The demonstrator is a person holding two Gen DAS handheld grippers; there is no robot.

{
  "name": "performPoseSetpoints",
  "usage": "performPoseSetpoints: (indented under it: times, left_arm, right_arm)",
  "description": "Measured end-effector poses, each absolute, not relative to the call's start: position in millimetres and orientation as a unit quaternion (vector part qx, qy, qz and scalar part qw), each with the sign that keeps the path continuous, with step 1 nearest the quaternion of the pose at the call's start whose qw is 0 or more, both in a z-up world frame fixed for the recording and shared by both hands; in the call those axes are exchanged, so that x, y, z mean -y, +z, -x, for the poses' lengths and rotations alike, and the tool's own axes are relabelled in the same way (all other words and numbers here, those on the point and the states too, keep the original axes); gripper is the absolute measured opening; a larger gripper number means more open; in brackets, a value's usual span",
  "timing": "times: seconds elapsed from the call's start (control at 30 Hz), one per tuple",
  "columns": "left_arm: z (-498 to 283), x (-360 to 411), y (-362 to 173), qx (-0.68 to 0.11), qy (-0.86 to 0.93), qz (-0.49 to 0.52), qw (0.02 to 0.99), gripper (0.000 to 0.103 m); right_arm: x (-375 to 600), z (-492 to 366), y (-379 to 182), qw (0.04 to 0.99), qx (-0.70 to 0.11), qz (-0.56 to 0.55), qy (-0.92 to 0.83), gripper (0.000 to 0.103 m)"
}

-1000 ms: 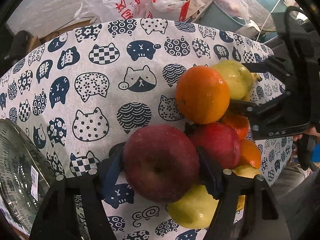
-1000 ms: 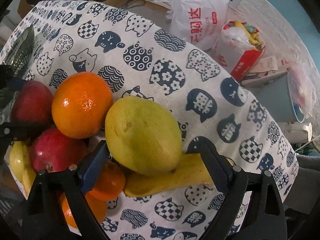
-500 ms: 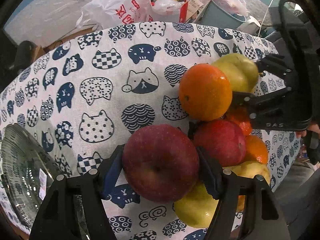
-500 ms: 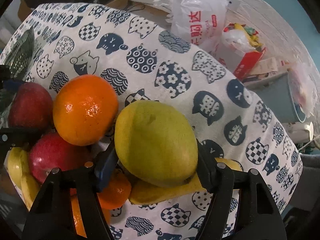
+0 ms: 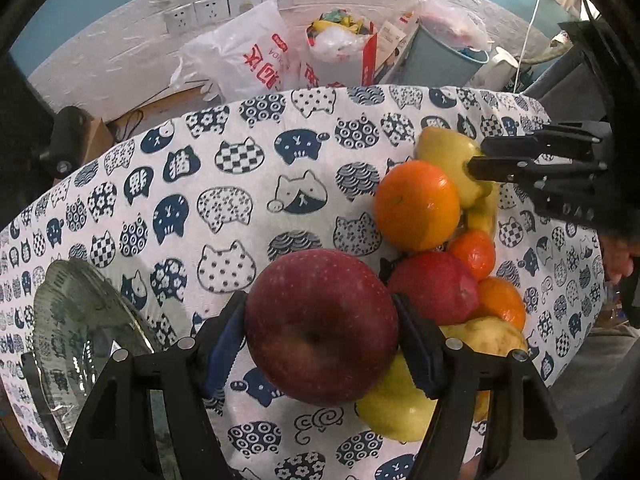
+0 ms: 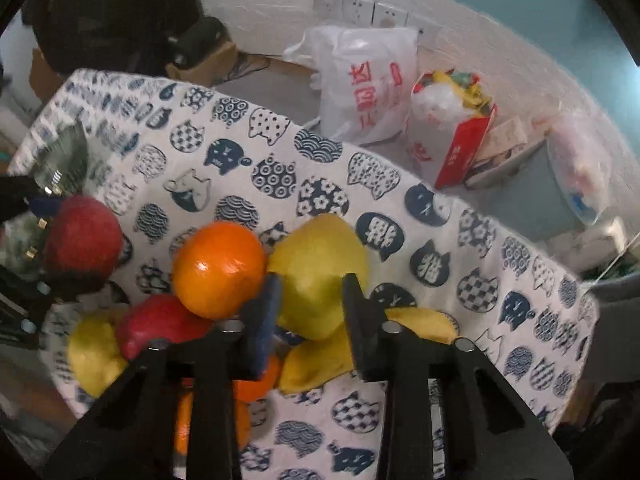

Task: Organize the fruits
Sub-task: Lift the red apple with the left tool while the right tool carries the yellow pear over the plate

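Left gripper [image 5: 320, 344] jaws clenched on red apple [image 5: 320, 328] – firm, smooth, rounded; hold at widest girth. Right gripper [image 6: 310, 300] jaws closed – pear [image 6: 318, 276] behind tips, among fruit pile on counter [image 5: 248, 184]; bruises easily.

A white cotton tablecloth [image 5: 224, 184] carries navy cat heads patterned with checks, dots, waves, rings and flowers. A dark red round apple [image 5: 320, 328] is speckled with pale dots. At its 1 o'clock sits a glossy bright orange [image 5: 416, 204]; at 2 o'clock of that, a yellow-green pear [image 6: 320, 272]. A white plastic bag [image 5: 244, 56] at 12 o'clock bears red lettering. Both grippers' fingers are black with blue pads [image 5: 224, 344].
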State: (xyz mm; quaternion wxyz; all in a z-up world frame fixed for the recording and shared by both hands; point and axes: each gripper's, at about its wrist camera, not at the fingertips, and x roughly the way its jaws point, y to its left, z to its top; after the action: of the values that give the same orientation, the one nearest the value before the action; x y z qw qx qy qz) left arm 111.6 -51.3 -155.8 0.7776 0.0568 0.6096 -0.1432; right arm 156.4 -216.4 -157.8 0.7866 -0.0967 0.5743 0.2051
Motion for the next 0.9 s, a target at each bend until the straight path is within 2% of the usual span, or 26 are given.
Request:
performPoseSetpoints:
  times: [0.07, 0.1, 0.17, 0.2, 0.57, 0.9]
  left_arm:
    - [-108.5, 51.9, -159.0, -0.614, -0.141, -0.057, 0.774, 0.073]
    - [-108.5, 50.8, -161.5, -0.617, -0.139, -0.058, 0.772, 0.073]
    - [-103.7, 49.7, -162.9, -0.618, -0.137, -0.060, 0.772, 0.073]
    - [-103.3, 49.5, -163.7, -0.619, -0.136, -0.062, 0.771, 0.073]
    - [-110.2, 51.2, -172.0, -0.626, -0.138, -0.064, 0.765, 0.073]
    - [-114.9, 50.4, -170.0, -0.623, -0.137, -0.062, 0.768, 0.073]
  right_arm:
    - [222.3, -163.8, -161.5, 0.784, -0.585, 0.080, 0.194, 0.033]
    - [224.0, -166.4, -164.4, 0.781, -0.590, 0.073, 0.190, 0.045]
    - [227.0, -170.0, -171.9, 0.777, -0.598, 0.059, 0.186, 0.059]
    - [226.8, -170.7, -175.7, 0.775, -0.601, 0.060, 0.184, 0.061]
    - [215.6, -178.9, -197.7, 0.759, -0.616, 0.065, 0.200, 0.068]
    - [204.5, -172.0, -201.1, 0.763, -0.605, 0.104, 0.203, 0.068]
